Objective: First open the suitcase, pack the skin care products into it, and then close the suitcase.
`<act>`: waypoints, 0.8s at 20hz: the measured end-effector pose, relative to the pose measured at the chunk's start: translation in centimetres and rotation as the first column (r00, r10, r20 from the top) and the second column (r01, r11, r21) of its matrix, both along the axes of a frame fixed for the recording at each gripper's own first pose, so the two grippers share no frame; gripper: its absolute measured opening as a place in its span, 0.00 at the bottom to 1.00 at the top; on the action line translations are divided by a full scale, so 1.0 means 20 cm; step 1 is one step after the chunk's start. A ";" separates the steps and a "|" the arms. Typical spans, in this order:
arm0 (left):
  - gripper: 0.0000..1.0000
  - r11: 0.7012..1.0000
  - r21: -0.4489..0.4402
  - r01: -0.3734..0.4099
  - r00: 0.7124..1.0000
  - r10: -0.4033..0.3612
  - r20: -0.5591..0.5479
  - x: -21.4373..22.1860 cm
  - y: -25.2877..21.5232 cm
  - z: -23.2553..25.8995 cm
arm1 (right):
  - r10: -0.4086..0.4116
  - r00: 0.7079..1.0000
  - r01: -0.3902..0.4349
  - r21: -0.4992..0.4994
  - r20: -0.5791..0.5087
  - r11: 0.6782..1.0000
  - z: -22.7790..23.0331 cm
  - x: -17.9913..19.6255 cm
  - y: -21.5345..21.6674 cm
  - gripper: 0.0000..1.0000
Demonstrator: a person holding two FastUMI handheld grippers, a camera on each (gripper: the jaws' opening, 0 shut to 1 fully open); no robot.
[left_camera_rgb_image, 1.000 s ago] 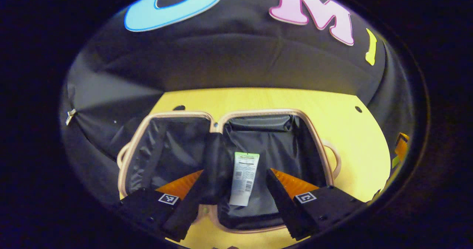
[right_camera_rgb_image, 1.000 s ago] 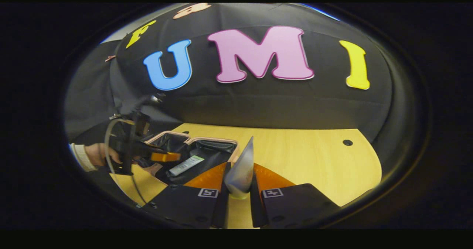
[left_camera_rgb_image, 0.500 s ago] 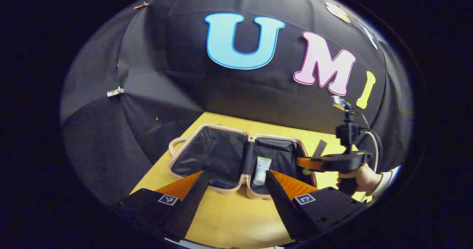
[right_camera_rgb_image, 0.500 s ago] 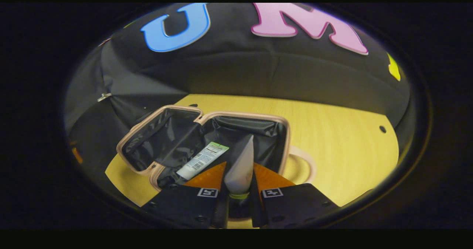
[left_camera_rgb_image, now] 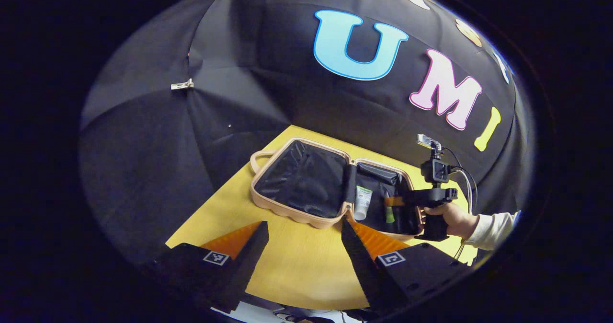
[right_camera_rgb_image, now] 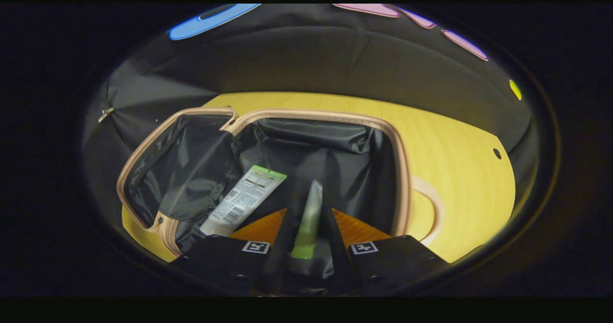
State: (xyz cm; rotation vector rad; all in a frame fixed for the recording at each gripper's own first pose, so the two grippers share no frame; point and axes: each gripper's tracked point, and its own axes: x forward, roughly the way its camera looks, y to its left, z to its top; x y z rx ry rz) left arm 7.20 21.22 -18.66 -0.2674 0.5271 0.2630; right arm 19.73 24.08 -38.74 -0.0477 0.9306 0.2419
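Beige-rimmed suitcase [left_camera_rgb_image: 287, 211] lies open on the yellow desk [left_camera_rgb_image: 297, 265], near its far edge by the booth wall. My right gripper [right_camera_rgb_image: 306, 239] sits over the right compartment, fingers parted around a green-capped tube [right_camera_rgb_image: 309, 220]; contact cannot be confirmed. A white tube [right_camera_rgb_image: 242, 199] lies in the same compartment. My left gripper [left_camera_rgb_image: 304, 246] is spread, empty, above the near desk edge.

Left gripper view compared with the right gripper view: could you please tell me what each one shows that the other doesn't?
Left gripper view: the right gripper and its hand over the suitcase; the left gripper open above the table. Right gripper view: its own fingers flanking a green-capped tube, up close. Both: the open suitcase, a white tube lying inside.
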 end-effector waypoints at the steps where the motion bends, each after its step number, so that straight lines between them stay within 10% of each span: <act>1: 0.96 1.000 0.022 -0.015 1.000 0.015 0.002 0.02 0.04 0.01 | -0.003 1.000 0.003 0.019 0.010 1.000 0.04 0.00 0.01 0.43; 3: 0.92 0.995 0.074 -0.063 0.998 0.061 0.030 0.08 0.17 0.04 | 0.017 0.998 -0.019 0.033 0.060 0.999 0.14 -0.01 -0.01 0.46; 7: 0.96 0.975 0.105 -0.195 0.980 0.189 0.065 0.27 0.54 0.02 | 0.084 0.969 -0.088 0.009 0.232 0.996 0.40 -0.05 -0.10 0.94; 16: 0.96 0.887 -0.357 -0.293 0.944 0.328 0.041 0.89 1.10 -0.39 | 0.191 0.903 -0.180 -0.064 0.386 0.982 0.57 -0.41 -0.41 0.98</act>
